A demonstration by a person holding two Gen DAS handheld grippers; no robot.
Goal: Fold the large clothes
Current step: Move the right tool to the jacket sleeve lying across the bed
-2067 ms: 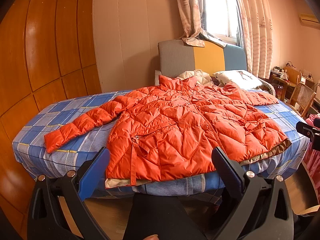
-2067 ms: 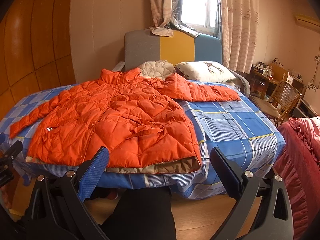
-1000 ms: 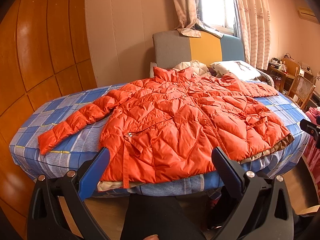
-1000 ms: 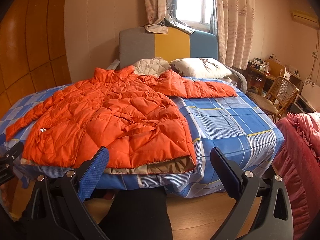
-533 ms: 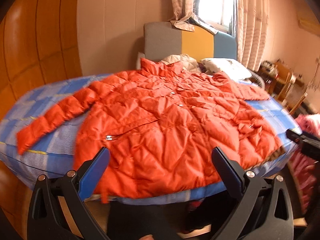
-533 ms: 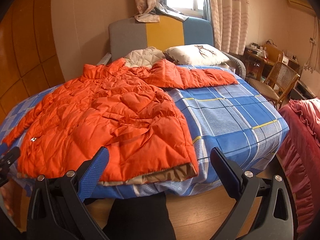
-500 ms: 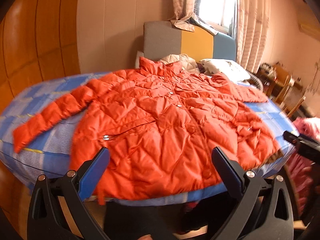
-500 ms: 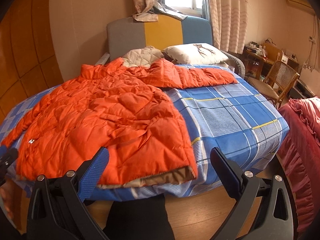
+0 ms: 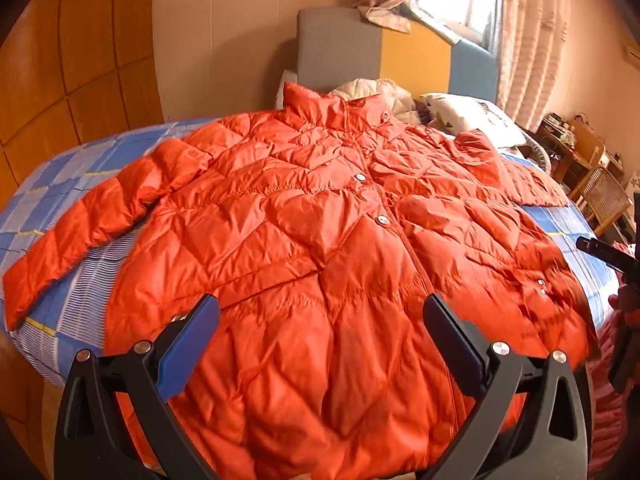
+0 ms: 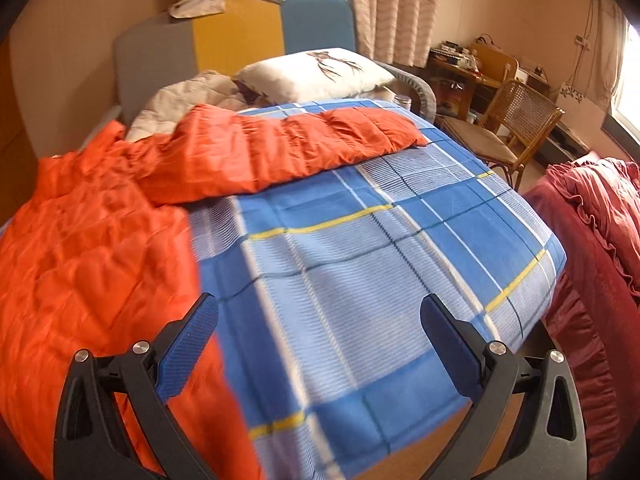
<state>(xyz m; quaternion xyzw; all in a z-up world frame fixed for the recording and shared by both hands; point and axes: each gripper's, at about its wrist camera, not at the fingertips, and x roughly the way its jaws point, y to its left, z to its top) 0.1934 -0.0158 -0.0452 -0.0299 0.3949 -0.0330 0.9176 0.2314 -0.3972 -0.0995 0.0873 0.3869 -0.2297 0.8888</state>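
- Nearest us, our left gripper hangs over the lower front of the orange puffer jacket, its jaws spread wide and holding nothing.
- Our right gripper is likewise wide apart and empty, above the bare blue checked bedsheet just beside the jacket's edge.
- The jacket lies front up and snapped shut across the bed, hem toward us, collar toward the headboard.
- We judge folding has not begun, so the step in hand is the first grasp. To do it well we should pinch through the full puffy thickness, both layers, or the slick shell may slip.
- One sleeve stretches out to the left; the other sleeve lies across the sheet on the right. Bringing these in over the body first would keep the fold tidy.
- Farther back sit a pillow and a wicker chair.
- We see no box, basket or other container anywhere.
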